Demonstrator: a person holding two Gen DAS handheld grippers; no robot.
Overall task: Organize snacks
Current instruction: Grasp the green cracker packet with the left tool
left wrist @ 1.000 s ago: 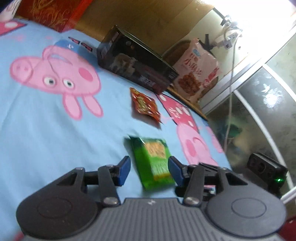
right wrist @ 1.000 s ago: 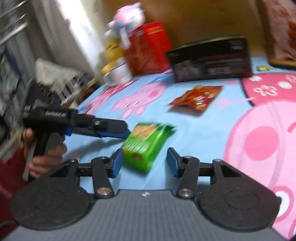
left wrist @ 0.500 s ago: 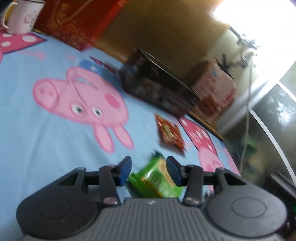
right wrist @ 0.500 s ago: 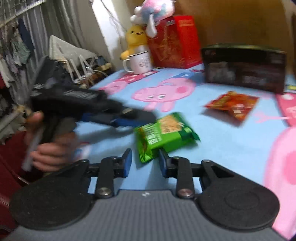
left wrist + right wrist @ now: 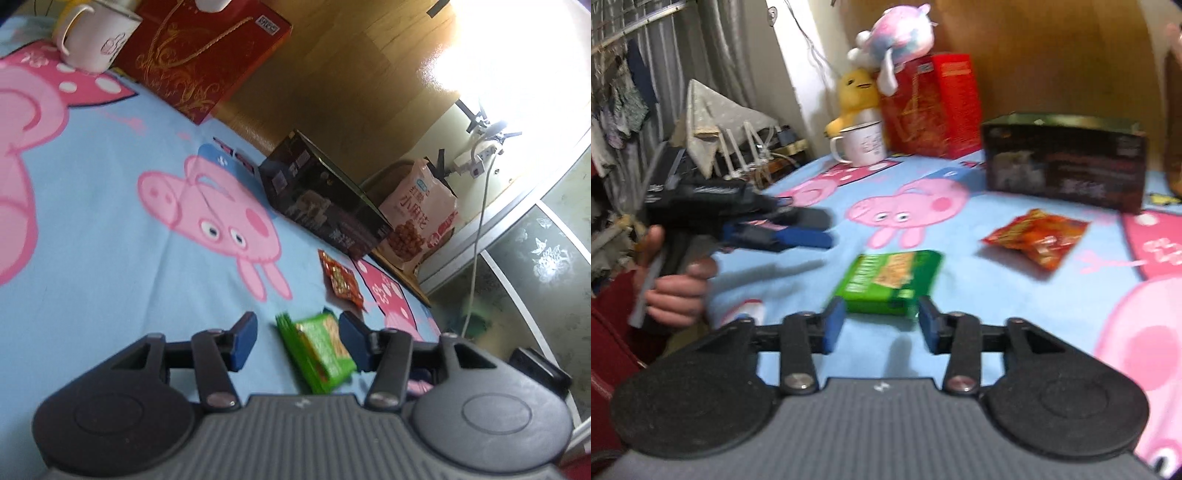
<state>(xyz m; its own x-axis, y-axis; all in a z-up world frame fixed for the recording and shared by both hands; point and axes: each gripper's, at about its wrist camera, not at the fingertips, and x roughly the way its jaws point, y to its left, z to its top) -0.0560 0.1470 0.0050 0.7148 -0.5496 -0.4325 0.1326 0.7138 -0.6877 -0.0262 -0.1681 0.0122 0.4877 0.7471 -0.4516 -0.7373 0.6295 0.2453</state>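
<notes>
A green snack packet point(image 5: 892, 282) lies flat on a light blue cartoon-pig sheet point(image 5: 979, 291) that covers a bed-like surface, toward the near edge of that surface. The right claw point(image 5: 881, 323) sits just short of the packet's near edge, its blue pads point(image 5: 833, 325) spread wider than the packet's end and not pressing on it; its jaws have just been opening, and the packet lies ahead of the gap rather than gripped in it.

The left claw point(image 5: 297, 341) frames the same green packet point(image 5: 317, 350) from the other side. The packet shows between the left claw's pads point(image 5: 243, 341), closer to the right-hand pad, with clear blue sheet between it and the left-hand pad. These jaws too have just been opening and hold nothing. In the right wrist view the left claw appears in a person's hand point(image 5: 674, 291), raised above the sheet and to the left of the packet, blurred.

A red-orange snack packet point(image 5: 1038, 236) lies on the sheet beyond the green one, apart from it, nearer the far edge. Behind it a dark box point(image 5: 1063, 162) stands along the far edge against a wooden board. A red box point(image 5: 931, 107) stands toward the far left corner, with a white mug point(image 5: 862, 146) just beside it, a yellow plush toy point(image 5: 857, 96) behind the mug, and a pink-and-blue plush toy point(image 5: 897, 33) on top of the red box. A pale pink snack bag point(image 5: 421, 218) leans upright past the dark box at the far right corner.
</notes>
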